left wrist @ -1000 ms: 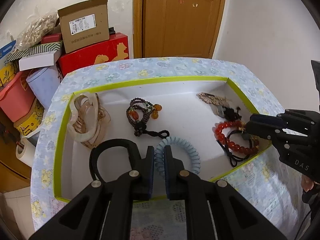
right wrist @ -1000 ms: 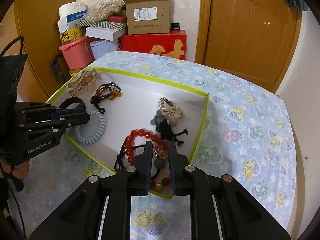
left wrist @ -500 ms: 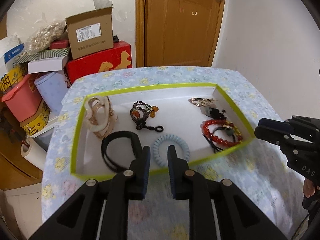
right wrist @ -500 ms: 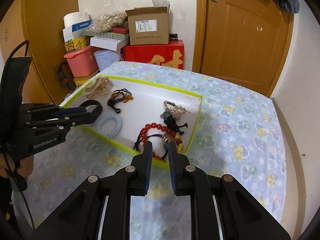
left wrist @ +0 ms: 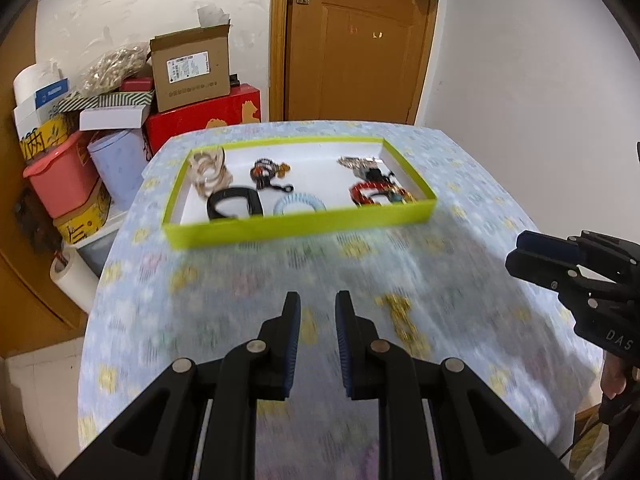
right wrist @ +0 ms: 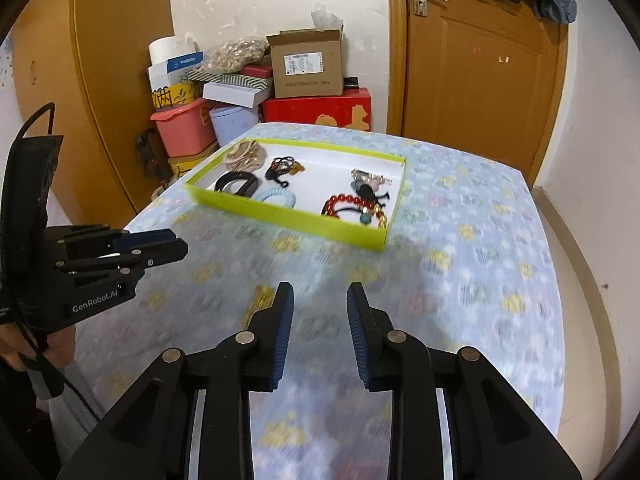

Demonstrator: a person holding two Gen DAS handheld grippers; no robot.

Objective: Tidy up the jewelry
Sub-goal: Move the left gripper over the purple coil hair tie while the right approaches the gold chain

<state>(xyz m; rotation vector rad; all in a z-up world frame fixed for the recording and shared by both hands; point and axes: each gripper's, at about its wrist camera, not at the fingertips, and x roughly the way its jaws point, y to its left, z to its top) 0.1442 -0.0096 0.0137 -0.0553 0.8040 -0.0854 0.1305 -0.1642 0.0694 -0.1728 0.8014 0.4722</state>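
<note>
A lime-green tray [left wrist: 304,226] [right wrist: 288,216] stands at the far side of the table. It holds a cream hair clip [left wrist: 208,170], a black band [left wrist: 234,206], a dark bead string [left wrist: 266,172], a blue coil hair tie [left wrist: 300,206] [right wrist: 276,198], a red bead bracelet [left wrist: 368,194] [right wrist: 344,204] and a metal ornament [left wrist: 360,163]. My left gripper [left wrist: 317,304] and right gripper [right wrist: 320,296] are both open and empty, well back from the tray above the floral cloth [left wrist: 280,272].
Stacked boxes [left wrist: 192,68], a pink bin [left wrist: 60,172] and a paper roll [left wrist: 76,278] stand left of the table. A wooden door [left wrist: 356,44] is behind it. A gold blurred motif [left wrist: 402,318] shows on the cloth near the grippers.
Both grippers have pulled back and up from the tray, and their jaws have opened from nearly shut. The jewelry in the tray has not moved.
</note>
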